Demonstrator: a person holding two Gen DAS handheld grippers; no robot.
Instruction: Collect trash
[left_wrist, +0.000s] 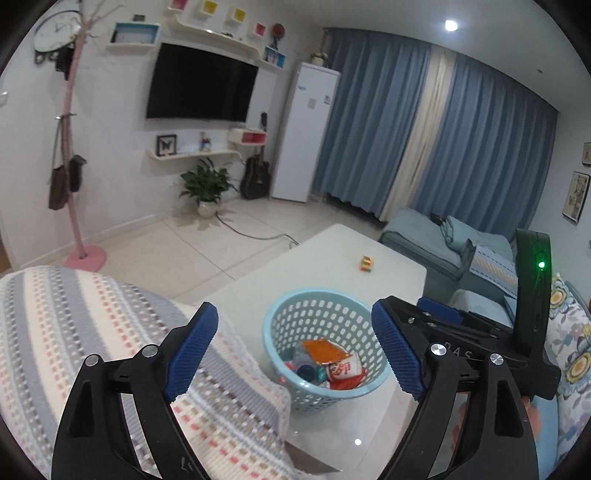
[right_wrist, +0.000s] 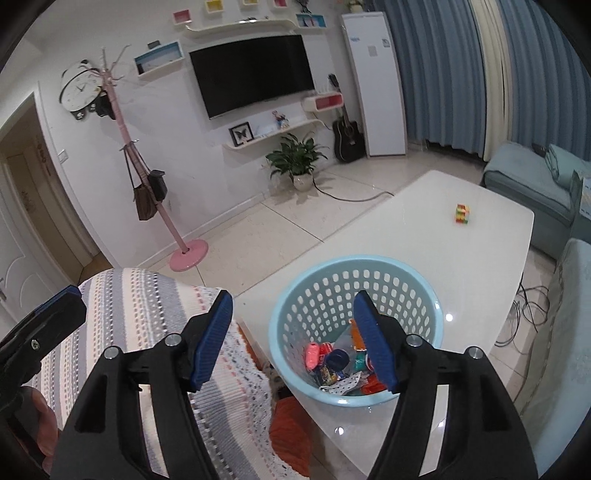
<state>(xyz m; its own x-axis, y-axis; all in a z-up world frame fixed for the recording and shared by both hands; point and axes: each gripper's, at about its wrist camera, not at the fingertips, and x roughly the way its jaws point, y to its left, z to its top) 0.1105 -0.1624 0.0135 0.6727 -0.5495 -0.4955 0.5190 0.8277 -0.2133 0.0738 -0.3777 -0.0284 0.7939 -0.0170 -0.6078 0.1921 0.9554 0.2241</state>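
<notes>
Left hand-held gripper (left_wrist: 293, 345), seen from its own wrist camera: we note its blue ribbed pads spread wide, nothing between them. It hangs above and short of the pale blue perforated plastic basket (left_wrist: 280, 321), which stands on the glossy white desk (left_wrist: 369, 251). Inside the basket lies the collected trash (left_wrist: 328, 360): an orange snack packet, a red-and-white wrapper, a few smaller pieces we cannot make out. One small multicoloured cube (left_wrist: 366, 263) sits alone farther along the desk, well apart from the basket. A striped knitted cover (left_wrist: 92, 317) fills the near left. The other tool's black body shows at the right edge.

Right hand-held gripper (right_wrist: 293, 343), from its wrist camera: jaws apart, somewhat narrower than the left pair, empty. The basket sits just beyond its right pad, with crumpled wrappers and a pink scrap at the bottom. The desk around the basket looks bare save for the cube.

Our reading: collection is nearly done or done. Whether the cube counts as trash we cannot tell; if so, it is the one item left.
</notes>
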